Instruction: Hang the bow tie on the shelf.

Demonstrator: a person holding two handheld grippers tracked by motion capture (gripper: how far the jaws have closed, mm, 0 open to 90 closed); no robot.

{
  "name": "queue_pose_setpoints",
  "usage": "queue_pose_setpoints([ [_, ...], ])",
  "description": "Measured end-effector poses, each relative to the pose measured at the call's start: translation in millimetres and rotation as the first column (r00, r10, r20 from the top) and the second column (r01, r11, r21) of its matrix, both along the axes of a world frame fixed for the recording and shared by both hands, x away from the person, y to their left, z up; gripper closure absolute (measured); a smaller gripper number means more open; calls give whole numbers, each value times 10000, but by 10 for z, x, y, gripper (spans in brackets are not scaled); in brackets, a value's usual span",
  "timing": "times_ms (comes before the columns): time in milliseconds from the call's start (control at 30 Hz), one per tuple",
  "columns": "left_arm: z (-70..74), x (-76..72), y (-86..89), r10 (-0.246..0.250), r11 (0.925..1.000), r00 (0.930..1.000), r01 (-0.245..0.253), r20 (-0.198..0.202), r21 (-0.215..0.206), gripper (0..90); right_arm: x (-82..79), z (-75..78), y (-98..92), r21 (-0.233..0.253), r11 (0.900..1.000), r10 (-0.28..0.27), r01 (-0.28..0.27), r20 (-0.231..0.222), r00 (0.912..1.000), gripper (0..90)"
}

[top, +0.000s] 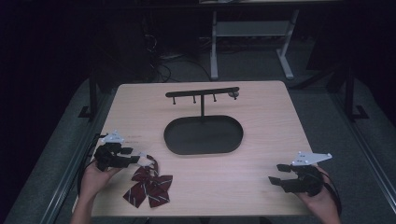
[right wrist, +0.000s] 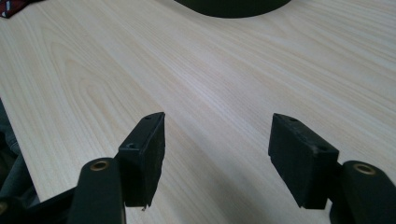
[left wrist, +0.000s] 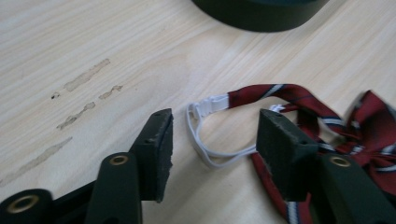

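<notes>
Your left gripper (top: 135, 156) is the one that matters here: it sits at the near left of the counter (top: 261, 107), right at the striped bow tie (top: 148, 186), while your right gripper (top: 277, 173) rests well apart at the near right over bare wood. Both are spread wide and hold nothing.

In the left gripper view, the bow tie's white elastic strap loop (left wrist: 205, 140) lies flat on the counter directly between the two jaws, just ahead of the fingertips. The maroon band runs from the loop off toward the right jaw and on to the bow itself, which lies beyond and beside that jaw. So the strap's long axis runs roughly across the gap rather than along it, and the thin loop is the part nearest you.

The likely aim is to lift the tie by this strap and carry it to the black stand with hooks (top: 202, 94) that rises from the oval tray (top: 203, 135) farther back at the centre. To pinch the strap you would need to ease forward and down a little, since the elastic lies flush on the wood and looks easy to slide over.
</notes>
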State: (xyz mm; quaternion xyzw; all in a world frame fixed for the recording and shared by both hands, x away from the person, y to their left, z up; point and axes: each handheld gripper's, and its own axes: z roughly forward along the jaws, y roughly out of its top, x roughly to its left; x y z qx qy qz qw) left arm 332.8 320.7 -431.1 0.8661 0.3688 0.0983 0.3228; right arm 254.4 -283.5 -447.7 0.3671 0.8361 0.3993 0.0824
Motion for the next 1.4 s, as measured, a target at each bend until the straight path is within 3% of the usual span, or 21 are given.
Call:
queue_pose_setpoints([
  [233, -94, 142, -35, 48, 9996, 9990, -36, -434, 286, 572, -11, -3, 44, -79, 9999, 75, -75, -52, 10000, 359],
  [467, -154, 195, -39, 31, 9984, 9983, 1, -577, 557, 667, -31, 22, 55, -83, 9999, 75, -75, 86, 9999, 362],
  [633, -192, 210, -72, -306, 9959, 9982, 348, -519, 836, 746, -34, 28, 52, -90, 9998, 167, -165, 221, 9996, 364],
  [700, -192, 206, -94, -540, 9915, 9983, 560, -201, 1176, 784, -35, 27, 53, -90, 9998, 190, -188, 237, 9995, 366],
  [867, -200, 202, -131, -588, 9904, 9983, 588, -37, 1253, 872, -41, 35, 57, -33, 9998, 200, -199, 248, 9995, 366],
  [1000, -146, 218, -149, -744, 9886, 9969, 770, -246, 1296, 888, -39, 25, 41, 47, 9998, 213, -214, 204, 9996, 366],
  [1133, -55, 221, -172, -905, 9882, 9958, 913, -119, 1226, 888, -30, 15, 49, 107, 9996, 248, -249, 82, 9997, 366],
  [1400, 111, 212, -287, -1562, 9784, 9873, 1585, -277, 1327, 888, -30, 13, 37, 158, 9996, 234, -234, -16, 9997, 365],
])
